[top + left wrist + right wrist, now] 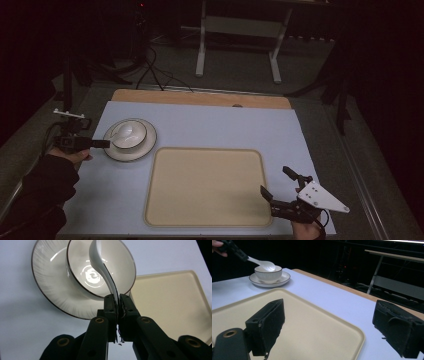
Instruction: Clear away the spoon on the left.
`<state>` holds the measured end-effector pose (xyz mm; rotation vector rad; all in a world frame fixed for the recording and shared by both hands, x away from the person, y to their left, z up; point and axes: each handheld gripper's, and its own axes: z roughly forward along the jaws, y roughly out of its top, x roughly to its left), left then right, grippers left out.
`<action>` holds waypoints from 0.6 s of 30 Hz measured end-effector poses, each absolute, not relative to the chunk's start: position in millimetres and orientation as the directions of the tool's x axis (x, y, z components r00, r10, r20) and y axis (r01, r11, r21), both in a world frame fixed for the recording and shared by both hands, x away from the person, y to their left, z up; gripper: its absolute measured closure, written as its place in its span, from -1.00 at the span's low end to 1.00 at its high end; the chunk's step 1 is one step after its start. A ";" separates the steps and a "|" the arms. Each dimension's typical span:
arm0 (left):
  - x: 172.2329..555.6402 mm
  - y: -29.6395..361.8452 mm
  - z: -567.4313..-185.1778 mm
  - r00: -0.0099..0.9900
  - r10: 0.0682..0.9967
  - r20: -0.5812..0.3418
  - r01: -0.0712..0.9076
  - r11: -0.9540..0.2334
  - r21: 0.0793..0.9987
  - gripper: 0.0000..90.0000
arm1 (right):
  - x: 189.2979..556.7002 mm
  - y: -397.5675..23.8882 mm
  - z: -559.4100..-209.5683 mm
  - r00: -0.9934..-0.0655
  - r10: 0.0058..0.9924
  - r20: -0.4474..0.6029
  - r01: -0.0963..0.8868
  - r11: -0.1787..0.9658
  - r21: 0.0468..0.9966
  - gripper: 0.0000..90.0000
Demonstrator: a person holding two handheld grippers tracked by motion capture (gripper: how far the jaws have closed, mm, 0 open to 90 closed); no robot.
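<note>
Left gripper (pixel 102 144) clamped on the handle of a white spoon (pixel 101 263), scoop end over a white bowl (pixel 120 272) sitting on a saucer (pixel 47 287) at the counter's (pixel 200 125) left. Right gripper (pixel 280 186) with jaws wide apart, holding nothing, beside a beige tray (pixel 205 185).

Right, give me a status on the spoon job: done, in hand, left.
Done: the left gripper is shut on the white spoon by its handle. In hand: the spoon's scoop is over the bowl, which sits on its saucer. Left: apparently moving things to the bare tray, where the right gripper waits open.
</note>
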<state>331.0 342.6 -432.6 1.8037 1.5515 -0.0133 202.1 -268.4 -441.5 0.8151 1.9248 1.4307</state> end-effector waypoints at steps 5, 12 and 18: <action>323.9 342.9 -421.7 0.268 0.858 -0.437 0.844 0.009 0.536 0.91 | 202.5 -267.7 -442.1 -0.637 0.764 -0.103 0.126 0.235 0.964 -0.76; 316.1 339.6 -406.1 0.267 0.869 -0.416 0.829 0.013 0.559 0.91 | 202.9 -267.5 -442.5 -0.641 0.761 -0.103 0.126 0.237 0.963 -0.76; 313.1 333.6 -399.0 0.275 0.874 -0.402 0.817 0.008 0.576 0.91 | 202.9 -267.4 -442.7 -0.642 0.760 -0.103 0.126 0.237 0.963 -0.76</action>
